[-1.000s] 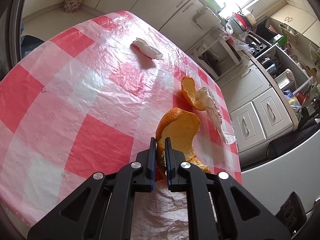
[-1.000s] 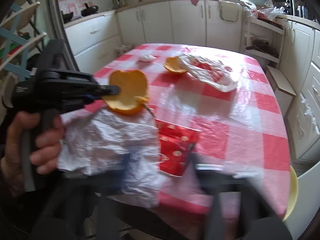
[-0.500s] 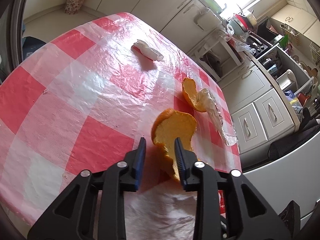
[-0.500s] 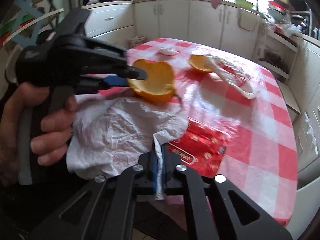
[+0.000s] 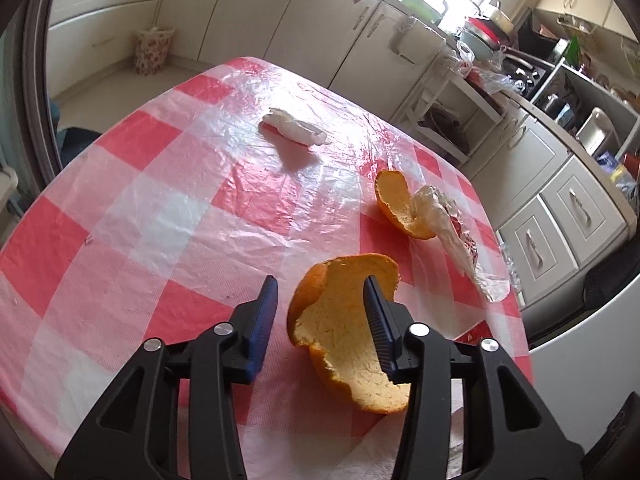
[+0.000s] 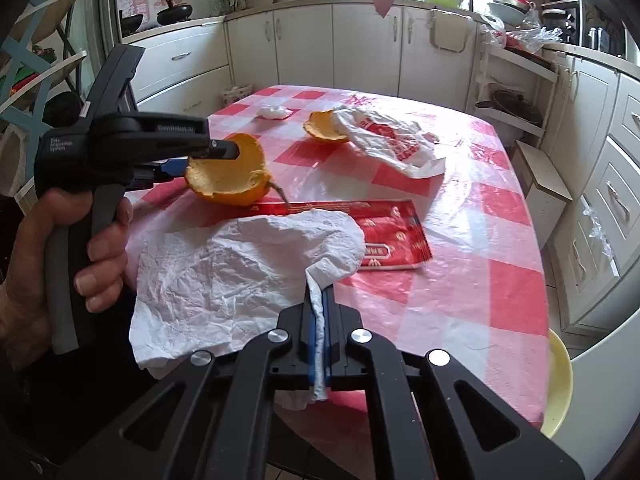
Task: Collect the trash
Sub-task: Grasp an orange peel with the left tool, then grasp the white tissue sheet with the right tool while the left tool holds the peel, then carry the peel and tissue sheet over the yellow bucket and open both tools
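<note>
Gaping left gripper [image 5: 320, 300] astride orange peel [image 5: 344, 344], table edge [image 6: 536, 380] near.

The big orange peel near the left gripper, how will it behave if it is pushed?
The large orange peel looks thin and curved, so probably light and apt to rock or slide on the glossy tablecloth. Its ragged edge suggests it may tear or bend under a pinch.

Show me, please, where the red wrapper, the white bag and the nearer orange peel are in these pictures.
red wrapper [image 6: 394, 236]: right wrist view, on its printed flat face.
white bag [image 6: 240, 272]: right wrist view, on its crumpled middle.
nearer orange peel [image 5: 340, 336]: left wrist view, on its pale inner side.
</note>
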`<state>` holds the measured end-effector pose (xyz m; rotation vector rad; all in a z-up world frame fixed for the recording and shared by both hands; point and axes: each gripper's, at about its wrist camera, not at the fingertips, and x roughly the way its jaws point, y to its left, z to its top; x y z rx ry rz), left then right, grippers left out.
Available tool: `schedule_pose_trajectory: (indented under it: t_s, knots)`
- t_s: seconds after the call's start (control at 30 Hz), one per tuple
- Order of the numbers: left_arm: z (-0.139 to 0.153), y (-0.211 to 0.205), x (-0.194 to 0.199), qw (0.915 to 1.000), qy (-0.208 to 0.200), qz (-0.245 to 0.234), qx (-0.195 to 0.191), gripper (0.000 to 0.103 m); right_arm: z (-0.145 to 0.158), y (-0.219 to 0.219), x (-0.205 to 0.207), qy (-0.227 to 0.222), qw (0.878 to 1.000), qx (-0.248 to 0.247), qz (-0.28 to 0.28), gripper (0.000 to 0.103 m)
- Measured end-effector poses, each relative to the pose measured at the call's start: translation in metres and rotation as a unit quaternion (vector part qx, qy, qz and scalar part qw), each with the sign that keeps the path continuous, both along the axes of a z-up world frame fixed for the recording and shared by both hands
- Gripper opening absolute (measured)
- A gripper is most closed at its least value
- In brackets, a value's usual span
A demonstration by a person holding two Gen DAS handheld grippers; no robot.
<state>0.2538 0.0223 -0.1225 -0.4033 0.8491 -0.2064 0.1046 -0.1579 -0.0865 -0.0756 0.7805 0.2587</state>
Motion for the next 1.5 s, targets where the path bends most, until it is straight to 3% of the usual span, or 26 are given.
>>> schedule_pose_trajectory:
  t_s: [0.03,0.07,0.17,0.43,0.7,1.17,1.5]
  knots:
    - [0.000,-0.001,0.000,1.0000,0.001,-0.004,0.003,0.015,0.001,-0.002,-0.001,-0.002,1.000,0.001,-0.002,0.004]
    - [0.000,-0.002,-0.001,1.0000,0.001,-0.008,0.004,0.008,0.003,-0.004,-0.001,-0.006,1.000,0.004,-0.005,0.004]
    - [0.001,0.003,-0.004,1.0000,0.001,-0.006,-0.006,0.007,0.008,-0.006,-0.003,-0.017,1.000,0.007,-0.007,0.004]
    - [-0.008,0.034,-0.009,0.9937,0.028,0.025,-0.106,0.006,0.022,-0.017,-0.013,-0.048,0.999,0.007,-0.013,0.004]
    - [-0.003,0.043,-0.028,0.9870,0.029,0.043,-0.152,0.006,0.033,-0.032,-0.026,-0.068,0.997,0.011,-0.026,0.004]
    - [0.025,-0.001,-0.054,0.9891,0.020,-0.006,-0.146,0.006,0.054,-0.090,-0.062,-0.115,0.988,0.035,-0.095,0.004]
    - [0.050,-0.036,-0.060,0.9866,0.007,-0.036,-0.159,0.006,0.058,-0.139,-0.082,-0.132,0.972,0.054,-0.184,0.004]
